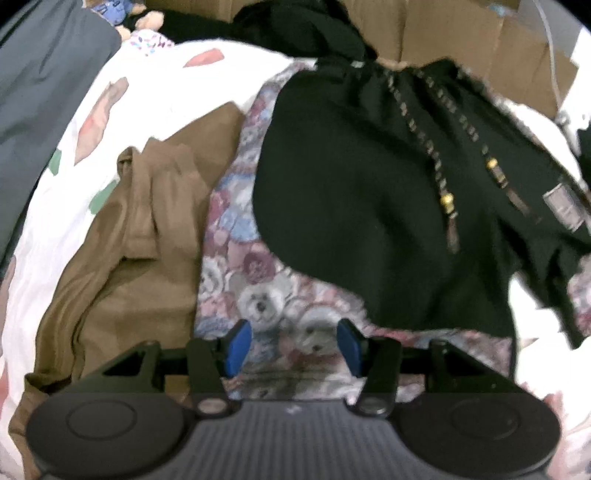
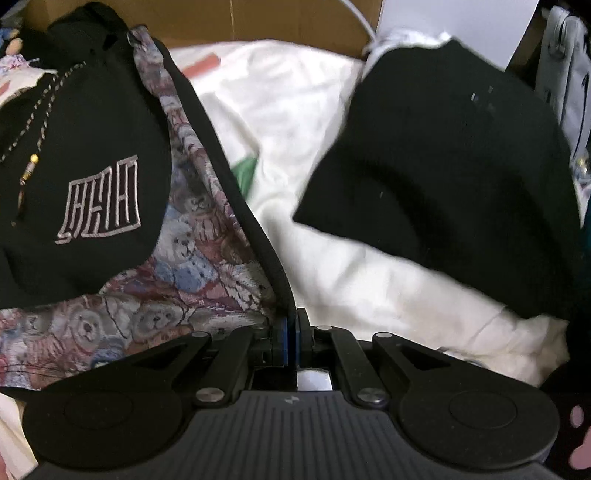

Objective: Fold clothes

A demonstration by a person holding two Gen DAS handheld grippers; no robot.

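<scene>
A black hoodie (image 1: 351, 184) with teddy-bear tapestry panels (image 1: 258, 288) lies spread on the bed, its braided drawstrings (image 1: 447, 206) on top. My left gripper (image 1: 294, 345) hovers over the bear fabric, open, with its blue pads (image 1: 238, 347) well apart and nothing pinched. In the right wrist view the hoodie (image 2: 74, 129) shows an embroidered logo (image 2: 99, 201). Its black trimmed edge (image 2: 236, 192) runs down into my right gripper (image 2: 290, 334), which is shut on that edge.
A brown garment (image 1: 147, 240) lies crumpled left of the hoodie on a white sheet (image 1: 92, 110) with pink and green patches. A second black garment (image 2: 443, 184) lies to the right. Cardboard boxes (image 1: 443, 33) stand behind. A grey bag (image 2: 565, 74) is at the far right.
</scene>
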